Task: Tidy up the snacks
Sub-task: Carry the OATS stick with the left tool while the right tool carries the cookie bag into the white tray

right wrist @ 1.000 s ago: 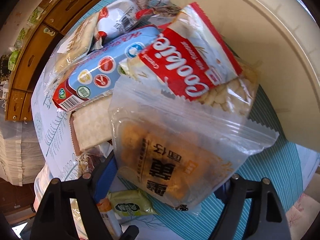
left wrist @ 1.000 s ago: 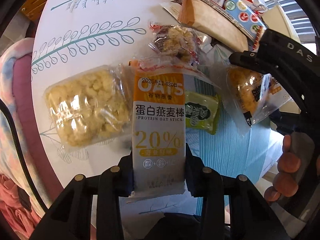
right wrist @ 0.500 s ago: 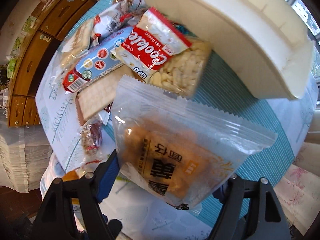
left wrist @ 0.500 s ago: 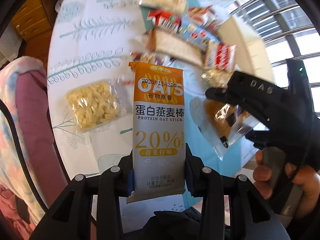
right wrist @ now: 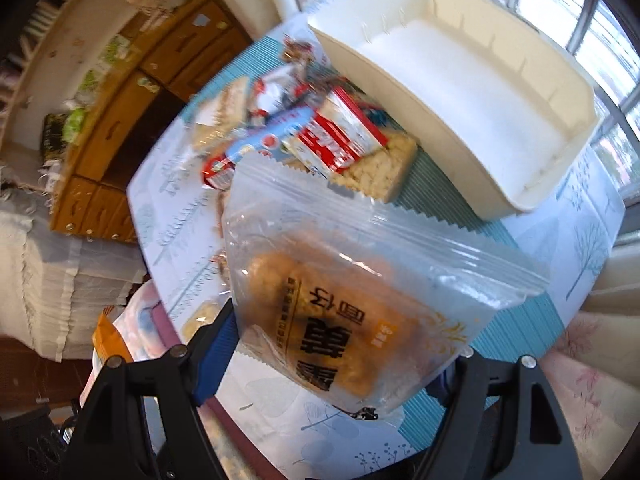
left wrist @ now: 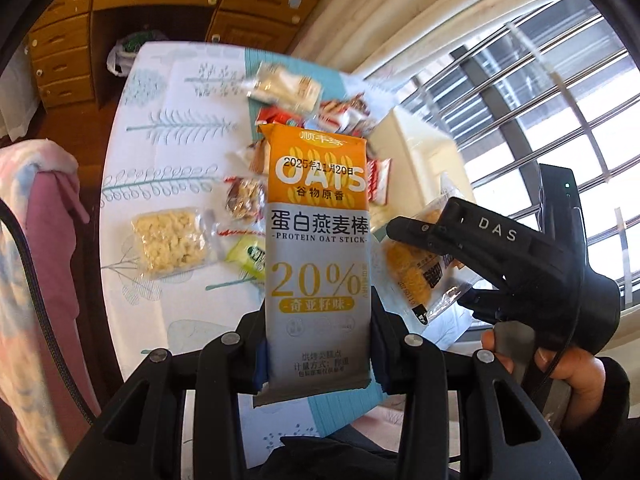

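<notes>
My left gripper [left wrist: 318, 354] is shut on an orange and grey oat stick packet [left wrist: 318, 248], held upright high above the table. My right gripper [right wrist: 328, 354] is shut on a clear bag of golden pastry [right wrist: 352, 304], also lifted off the table; that bag [left wrist: 416, 276] shows in the left wrist view between the right gripper's black fingers [left wrist: 412, 234]. A cream plastic bin [right wrist: 460, 80] stands on the table beyond the bag, with nothing in it. Between the bin and the grippers lies a heap of snack packets [right wrist: 304, 136].
On the table lie a clear pack of yellow puffed snack [left wrist: 170, 242], a small green packet [left wrist: 250, 258] and a red cookie pack [right wrist: 340, 140]. Wooden drawers [left wrist: 64, 56] stand beyond the far edge. A pink blanket [left wrist: 36, 200] lies at the left, windows at the right.
Both grippers have risen well above the table with their packets, so the table looks smaller. The left view has tilted up to show drawers and window; the whole cream bin has come into the right view.
</notes>
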### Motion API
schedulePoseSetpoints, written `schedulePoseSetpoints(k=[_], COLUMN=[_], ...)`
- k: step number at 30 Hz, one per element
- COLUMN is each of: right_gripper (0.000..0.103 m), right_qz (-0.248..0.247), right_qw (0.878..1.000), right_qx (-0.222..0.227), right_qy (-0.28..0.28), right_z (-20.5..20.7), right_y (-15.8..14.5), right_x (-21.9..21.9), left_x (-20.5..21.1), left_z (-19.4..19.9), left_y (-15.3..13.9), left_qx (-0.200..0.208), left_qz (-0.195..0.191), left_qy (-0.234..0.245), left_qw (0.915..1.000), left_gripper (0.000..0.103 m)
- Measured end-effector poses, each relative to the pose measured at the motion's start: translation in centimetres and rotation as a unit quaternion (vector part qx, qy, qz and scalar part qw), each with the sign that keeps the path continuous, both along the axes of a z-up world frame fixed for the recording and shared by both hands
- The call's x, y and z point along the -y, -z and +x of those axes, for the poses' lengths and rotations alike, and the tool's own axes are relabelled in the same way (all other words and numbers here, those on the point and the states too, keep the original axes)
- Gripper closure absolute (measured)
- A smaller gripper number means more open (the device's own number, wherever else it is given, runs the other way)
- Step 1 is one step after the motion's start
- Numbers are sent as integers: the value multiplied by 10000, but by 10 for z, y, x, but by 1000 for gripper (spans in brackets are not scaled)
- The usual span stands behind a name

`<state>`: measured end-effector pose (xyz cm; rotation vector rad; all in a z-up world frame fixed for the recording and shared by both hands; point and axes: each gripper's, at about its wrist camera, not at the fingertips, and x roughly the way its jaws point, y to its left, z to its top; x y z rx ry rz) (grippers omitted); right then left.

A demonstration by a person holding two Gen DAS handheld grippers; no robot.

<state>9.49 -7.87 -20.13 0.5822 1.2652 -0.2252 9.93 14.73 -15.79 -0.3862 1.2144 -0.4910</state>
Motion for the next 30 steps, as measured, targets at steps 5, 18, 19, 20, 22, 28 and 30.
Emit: schedulePoseSetpoints(k=[5, 18, 19, 20, 22, 28, 30], right_gripper=[24, 24, 24, 24, 24, 24, 24], right_qz=[-217, -819, -839, -861, -893, -1033, -1069], right_qw=[9974, 9760, 9748, 9737, 9721, 9658, 9627], right_qx=[447, 1305, 1330, 1347, 1365, 1401, 1430], right_qy=[-527, -1538, -1581, -1625, -1684, -1921, -2030], right_z=[-2, 3, 4, 6, 8, 21, 25], right_y=[-24, -68, -69, -71, -72, -75, -75], right_x=[5, 57, 64, 73, 88, 133, 149], left_x=[4, 64, 69, 77, 94, 142, 160], left_z=[-6, -3, -2, -1, 2, 15, 20], left_y=[-25, -76, -78, -81, -85, -97, -99], left_qx=[445, 1135, 1165, 1212, 1292, 1543, 1634], left_qz=[-212, -371, -373, -389, -419, -496, -533], left_qy=[-318, -942, -962, -991, -1031, -1086, -1066], left_qw=[9983, 9884, 9878, 9869, 9853, 9808, 9793], left_gripper=[65, 65, 65, 65, 65, 65, 65])
